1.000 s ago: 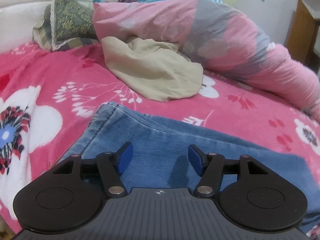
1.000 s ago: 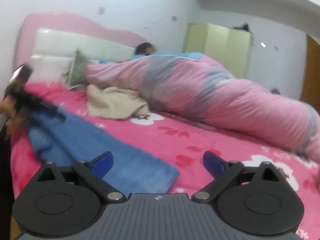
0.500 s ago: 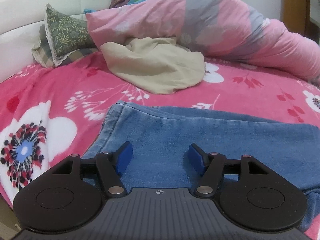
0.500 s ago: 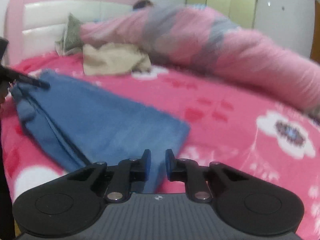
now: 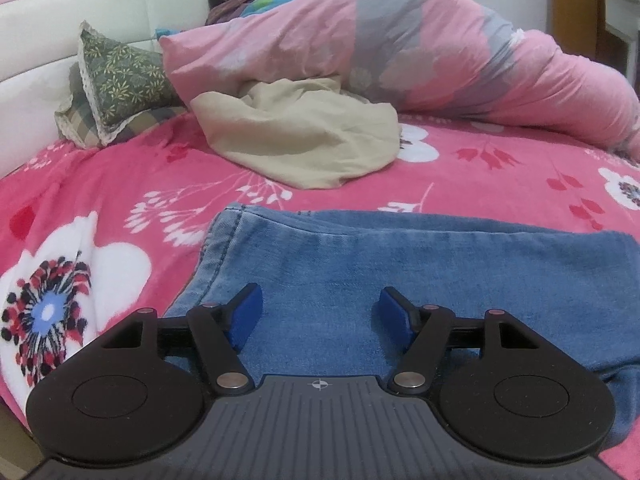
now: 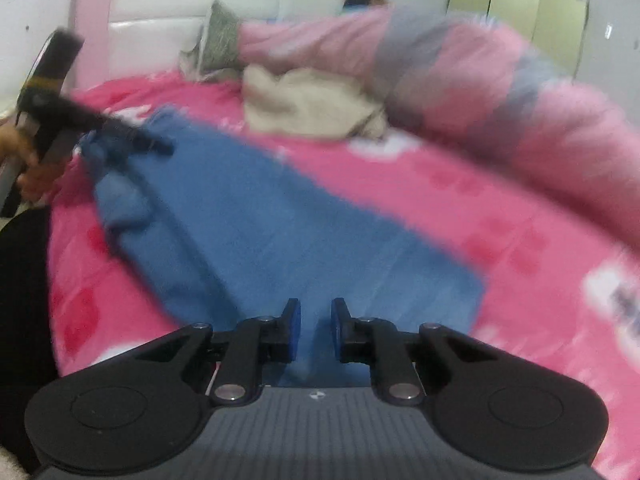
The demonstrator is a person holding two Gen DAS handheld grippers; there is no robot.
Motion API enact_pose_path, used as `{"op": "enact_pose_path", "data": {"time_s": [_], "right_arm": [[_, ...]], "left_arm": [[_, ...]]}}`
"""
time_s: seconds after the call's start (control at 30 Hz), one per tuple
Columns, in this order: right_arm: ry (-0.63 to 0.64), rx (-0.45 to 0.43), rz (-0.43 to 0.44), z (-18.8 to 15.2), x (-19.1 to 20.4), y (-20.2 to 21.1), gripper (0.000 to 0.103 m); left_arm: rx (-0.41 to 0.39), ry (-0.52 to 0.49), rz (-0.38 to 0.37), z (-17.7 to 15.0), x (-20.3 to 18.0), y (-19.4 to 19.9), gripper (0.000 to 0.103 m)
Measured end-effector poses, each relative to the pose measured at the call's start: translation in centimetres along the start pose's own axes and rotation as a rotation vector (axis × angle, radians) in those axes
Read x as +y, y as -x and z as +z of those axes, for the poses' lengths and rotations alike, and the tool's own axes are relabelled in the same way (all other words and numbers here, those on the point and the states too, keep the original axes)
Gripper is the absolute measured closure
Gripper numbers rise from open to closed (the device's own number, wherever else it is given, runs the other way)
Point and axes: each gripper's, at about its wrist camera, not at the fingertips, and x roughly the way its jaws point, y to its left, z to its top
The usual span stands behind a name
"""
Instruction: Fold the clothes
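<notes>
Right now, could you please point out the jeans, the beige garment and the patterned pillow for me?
jeans [image 5: 460, 276]: left wrist view, on the flat denim past the fingers.
beige garment [image 5: 304, 136]: left wrist view, middle of the crumpled heap.
patterned pillow [image 5: 120, 76]: left wrist view, on its leaf-print face.

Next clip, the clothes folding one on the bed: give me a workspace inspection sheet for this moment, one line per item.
Surface: bed with a pink flowered cover, in use as the folding area.
Job's things: blue jeans lying flat near the front edge; beige garment crumpled further back.
Clutter: green patterned cushion by the headboard; pink and grey duvet bunched along the back, a person lying under it.
Grippers: left hand-held gripper open above the jeans, nothing between its pads; right hand-held gripper narrowed over the jeans' hem, a gap showing, grip on cloth not clear through blur.
Cables: nothing seen.
Surroundings: white padded headboard, pale wardrobe doors, white wall.
</notes>
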Motion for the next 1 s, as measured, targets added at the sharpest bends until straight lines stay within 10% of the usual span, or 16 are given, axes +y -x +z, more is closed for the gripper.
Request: {"op": "enact_pose_path", "data": {"time_s": [0.3, 0.5, 0.67, 1.0], "right_arm": [[-0.198, 0.099, -0.123, -0.1, -7.5, -9.5, 0.087], [-0.792, 0.023, -0.044, -2.2, -15.0, -4.1, 0.072], [-1.125, 0.130, 0.181, -6.3, -18.5, -3.9, 0.065], [-1.205, 0.243, 0.476, -7.0, -16.2, -7.0, 0.066]], "left_arm": [[-0.007, 0.000, -0.006, -0.2, 0.1, 0.1, 0.035], [-0.012, 0.000, -0.012, -0.2, 0.3, -0.1, 0.033], [-0.022, -0.004, -0.007, -0.4, 0.1, -0.2, 0.030], [-0.025, 0.005, -0.004, -0.4, 0.2, -0.3, 0.029]]}}
